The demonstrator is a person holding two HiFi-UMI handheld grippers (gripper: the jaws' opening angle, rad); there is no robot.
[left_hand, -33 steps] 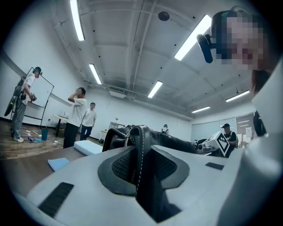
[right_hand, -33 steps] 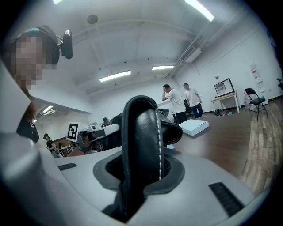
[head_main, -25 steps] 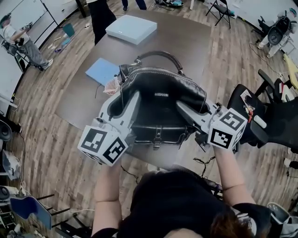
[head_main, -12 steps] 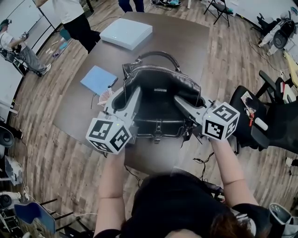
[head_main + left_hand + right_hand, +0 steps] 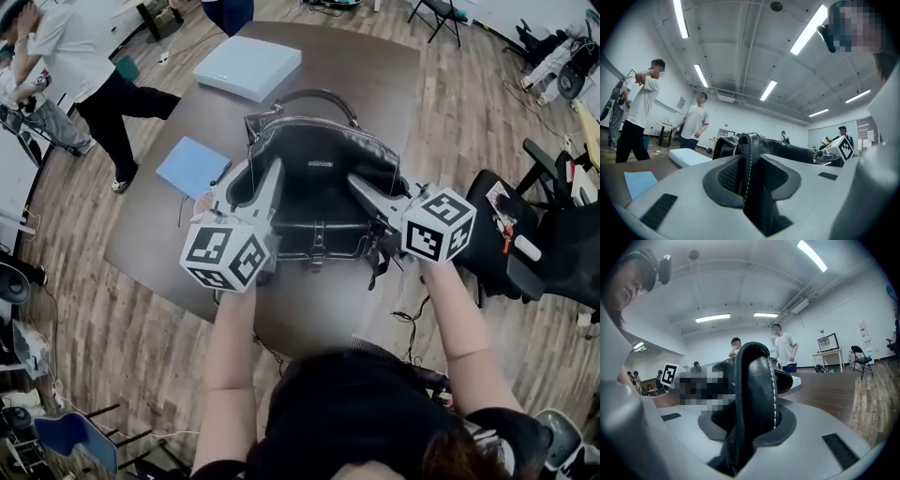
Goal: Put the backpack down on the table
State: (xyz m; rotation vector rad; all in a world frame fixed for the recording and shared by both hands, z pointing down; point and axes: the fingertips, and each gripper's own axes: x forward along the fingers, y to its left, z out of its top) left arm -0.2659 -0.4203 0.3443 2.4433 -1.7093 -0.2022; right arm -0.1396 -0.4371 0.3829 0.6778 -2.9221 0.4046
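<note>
The black leather backpack (image 5: 319, 187) is sitting upright over the near half of the brown tabletop (image 5: 375, 84), its zipped top facing up and its arched carry handle (image 5: 314, 97) standing on the far side. Whether its base is already resting on the wood cannot be told from the head view. The person is holding it from both flanks. The left hand-held gripper (image 5: 267, 183) is reaching in level at the backpack's left side, and in the left gripper view (image 5: 749, 176) its jaws are pinching a black leather fold edged with white stitching (image 5: 746, 159), the dark pads pressing on it from both sides. The right hand-held gripper (image 5: 367, 189) is coming in at the backpack's right side, tipping slightly downward, and in the right gripper view (image 5: 754, 427) its jaws are clamping a thick, rounded black leather strap (image 5: 757, 380) with a line of white stitching. Both marker cubes are pointing back toward the person, whose bare forearms are stretching out over the table's near edge. A flat white box (image 5: 248, 67) is lying on the far left part of the tabletop, well apart from the backpack, and a light blue sheet (image 5: 192, 166) is lying near the backpack's left side. A person in a white shirt (image 5: 80, 56) is standing on the wooden floor to the left, and a black office chair (image 5: 553, 244) is standing at the right.
</note>
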